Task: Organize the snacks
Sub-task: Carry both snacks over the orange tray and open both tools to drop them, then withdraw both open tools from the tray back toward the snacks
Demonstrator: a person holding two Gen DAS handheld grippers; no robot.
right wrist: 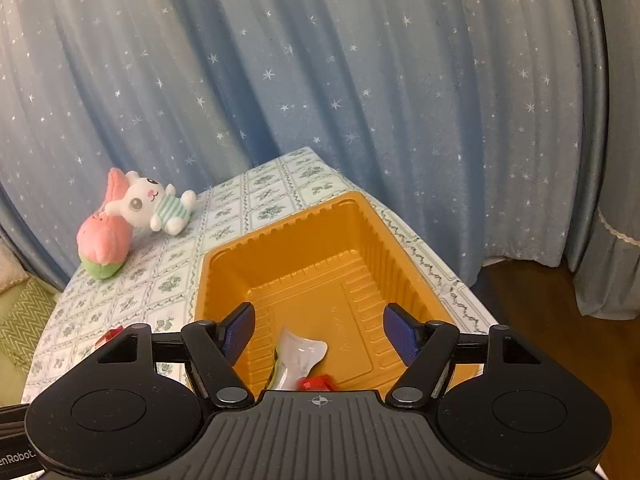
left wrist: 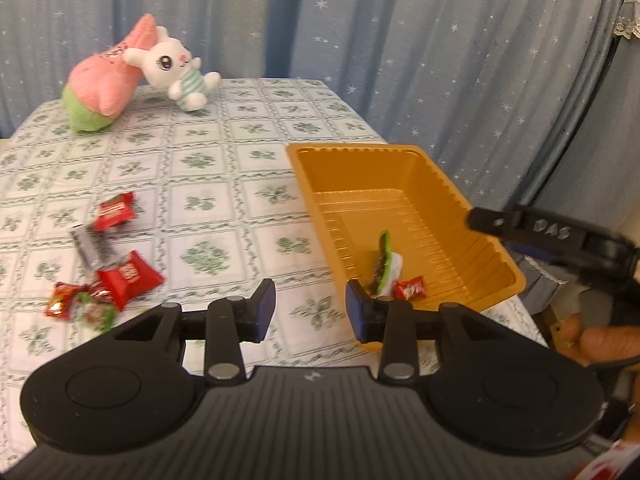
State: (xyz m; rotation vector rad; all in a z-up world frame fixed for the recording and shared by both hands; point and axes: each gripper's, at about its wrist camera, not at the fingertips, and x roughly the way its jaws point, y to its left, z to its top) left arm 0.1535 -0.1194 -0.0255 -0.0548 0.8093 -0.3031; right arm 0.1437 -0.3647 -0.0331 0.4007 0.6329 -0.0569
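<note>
An orange plastic tray [left wrist: 404, 168] stands at the table's right side and holds a green-and-white packet [left wrist: 386, 264] and a small red candy [left wrist: 410, 289]. Several red snack packets [left wrist: 128, 278] and a silver packet [left wrist: 90, 245] lie loose on the tablecloth to the left. My left gripper [left wrist: 311, 311] is open and empty above the table, just left of the tray's near corner. My right gripper [right wrist: 320, 334] is open and empty above the tray [right wrist: 280, 252], over the white packet [right wrist: 298, 358] and red candy [right wrist: 318, 382]. It also shows in the left wrist view [left wrist: 520, 226].
A pink plush [left wrist: 106, 84] and a white bunny plush [left wrist: 176, 66] lie at the table's far left. A blue starred curtain [left wrist: 400, 40] hangs behind. The table's right edge runs just past the tray, with wooden floor [right wrist: 552, 320] beyond.
</note>
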